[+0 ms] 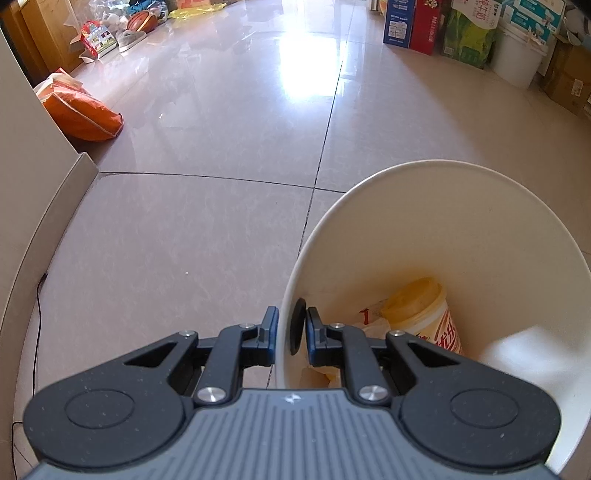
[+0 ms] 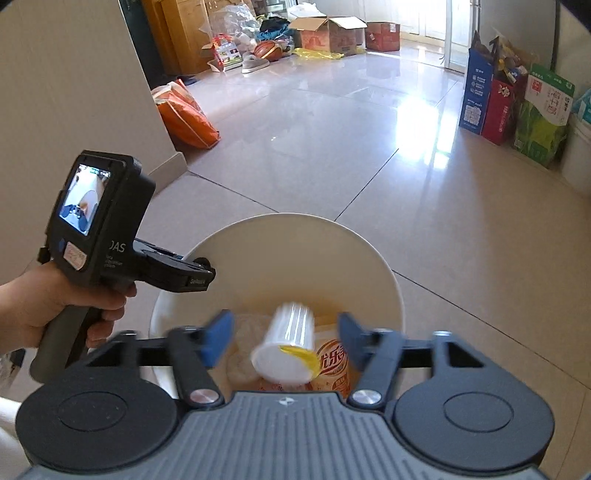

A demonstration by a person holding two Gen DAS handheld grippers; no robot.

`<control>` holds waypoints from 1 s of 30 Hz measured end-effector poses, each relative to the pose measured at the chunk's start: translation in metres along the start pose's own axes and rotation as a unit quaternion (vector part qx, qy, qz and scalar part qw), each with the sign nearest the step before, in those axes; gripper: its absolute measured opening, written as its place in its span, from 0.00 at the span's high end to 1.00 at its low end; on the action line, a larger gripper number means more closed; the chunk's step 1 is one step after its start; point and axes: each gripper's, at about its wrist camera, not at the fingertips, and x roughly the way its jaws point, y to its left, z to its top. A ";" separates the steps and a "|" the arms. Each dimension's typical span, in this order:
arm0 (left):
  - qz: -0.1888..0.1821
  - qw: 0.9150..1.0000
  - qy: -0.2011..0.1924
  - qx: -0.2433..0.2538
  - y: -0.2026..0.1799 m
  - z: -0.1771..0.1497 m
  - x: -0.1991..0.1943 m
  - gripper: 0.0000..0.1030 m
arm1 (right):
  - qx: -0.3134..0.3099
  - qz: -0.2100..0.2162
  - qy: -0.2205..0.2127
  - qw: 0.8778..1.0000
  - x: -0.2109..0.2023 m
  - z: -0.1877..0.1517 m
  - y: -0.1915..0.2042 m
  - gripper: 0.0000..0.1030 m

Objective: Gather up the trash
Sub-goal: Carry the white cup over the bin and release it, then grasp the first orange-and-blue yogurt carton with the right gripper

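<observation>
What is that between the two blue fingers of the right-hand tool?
In the right wrist view, a white ribbed cup sits blurred between the fingers, untouched by either, above the white bin.

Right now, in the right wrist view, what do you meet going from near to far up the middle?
White cup between open jaws → white bin → bare floor tiles → cardboard boxes.
</observation>
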 end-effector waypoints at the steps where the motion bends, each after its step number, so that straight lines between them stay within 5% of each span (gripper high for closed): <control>1: 0.000 1.000 0.000 0.000 0.000 0.000 0.000 0.87 | 0.000 0.004 -0.001 1.000 0.001 -0.001 0.001 0.28; 18: 0.001 1.000 0.001 -0.003 0.000 0.000 0.000 0.87 | 0.081 -0.065 -0.017 0.994 -0.014 -0.054 -0.051 0.16; 30: 0.002 1.000 0.001 -0.002 -0.001 0.001 0.000 0.87 | 0.149 -0.185 -0.021 0.971 0.004 -0.151 -0.108 0.13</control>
